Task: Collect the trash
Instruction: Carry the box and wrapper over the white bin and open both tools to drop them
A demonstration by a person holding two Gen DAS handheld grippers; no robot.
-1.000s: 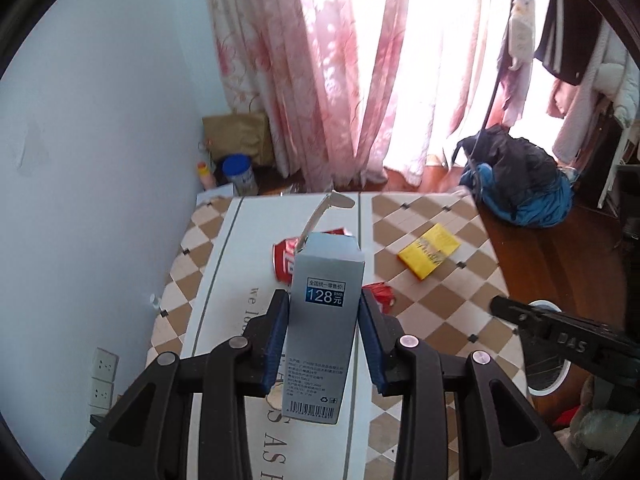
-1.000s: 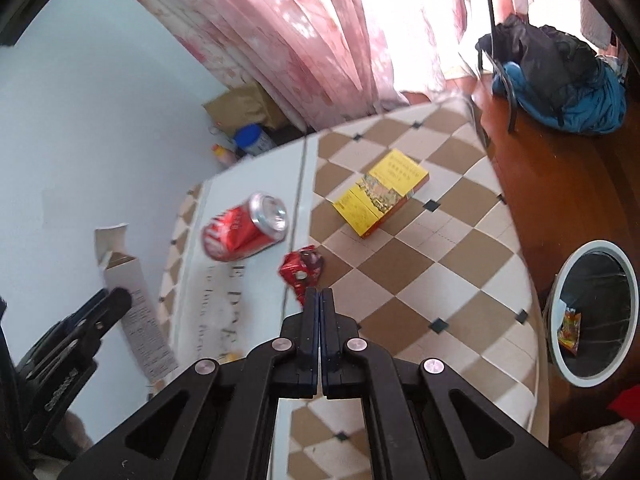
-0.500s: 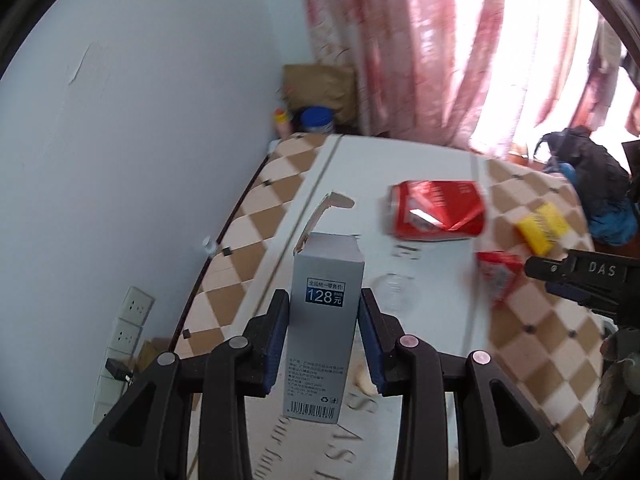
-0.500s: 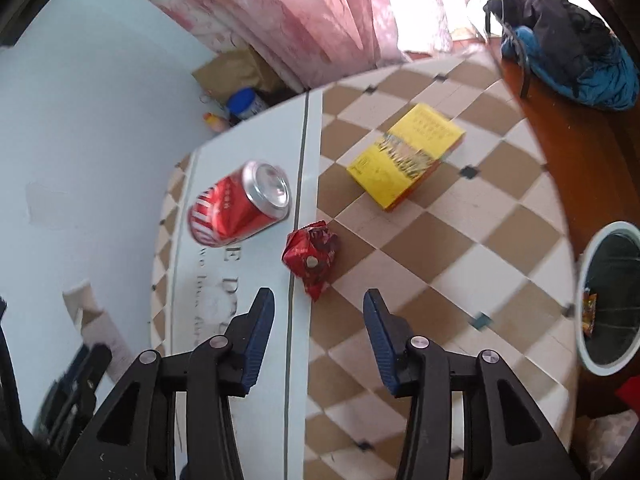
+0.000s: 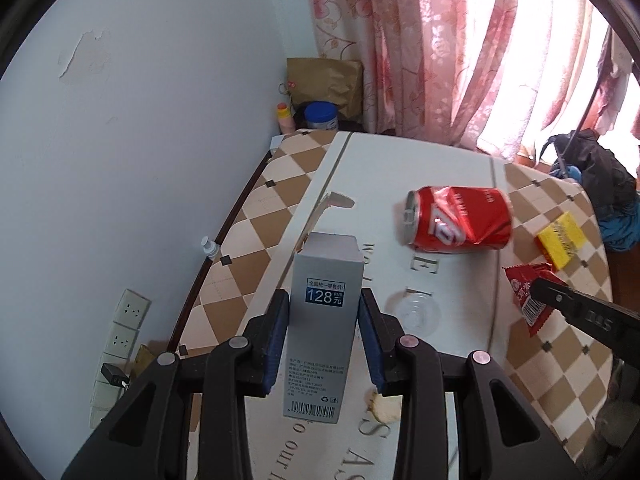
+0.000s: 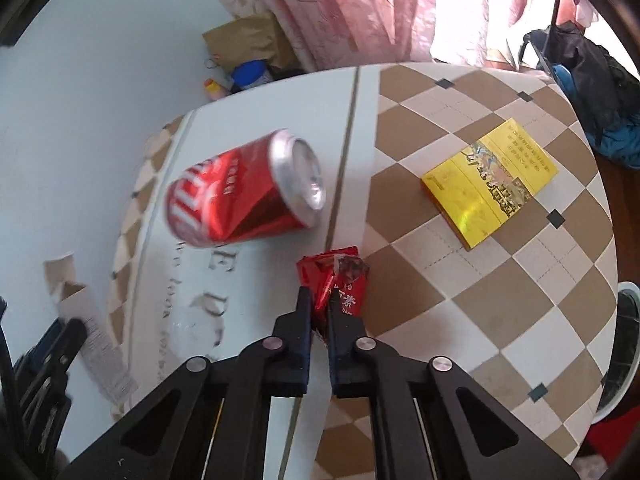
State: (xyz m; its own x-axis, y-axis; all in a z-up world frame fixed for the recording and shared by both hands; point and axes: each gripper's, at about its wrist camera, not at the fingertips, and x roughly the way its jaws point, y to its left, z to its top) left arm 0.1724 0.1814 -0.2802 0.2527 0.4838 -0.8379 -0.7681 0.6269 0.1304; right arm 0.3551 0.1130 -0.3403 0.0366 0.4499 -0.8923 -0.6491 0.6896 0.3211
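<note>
My left gripper [image 5: 323,320] is shut on a tall grey carton [image 5: 323,320] with its top flap open, held above the table. It also shows at the left edge of the right wrist view [image 6: 88,328]. My right gripper [image 6: 319,312] is shut on a crumpled red snack wrapper [image 6: 344,280] lying on the table, which also shows in the left wrist view [image 5: 524,284]. A dented red soda can [image 6: 240,196] lies on its side just beyond the wrapper; it also shows in the left wrist view [image 5: 460,220]. A yellow box [image 6: 492,188] lies flat to the right.
The table [image 6: 460,288] has a checked cloth and a white runner. A clear plastic lid [image 5: 416,312] and a biscuit piece [image 5: 384,408] lie on the runner. A white-rimmed bin [image 6: 624,344] stands on the floor at the right. A dark backpack [image 6: 592,64], brown bag [image 5: 324,80] and curtains are beyond.
My right gripper opened, came down around the red wrapper and has closed on it. My left gripper swung left with the carton still held.
</note>
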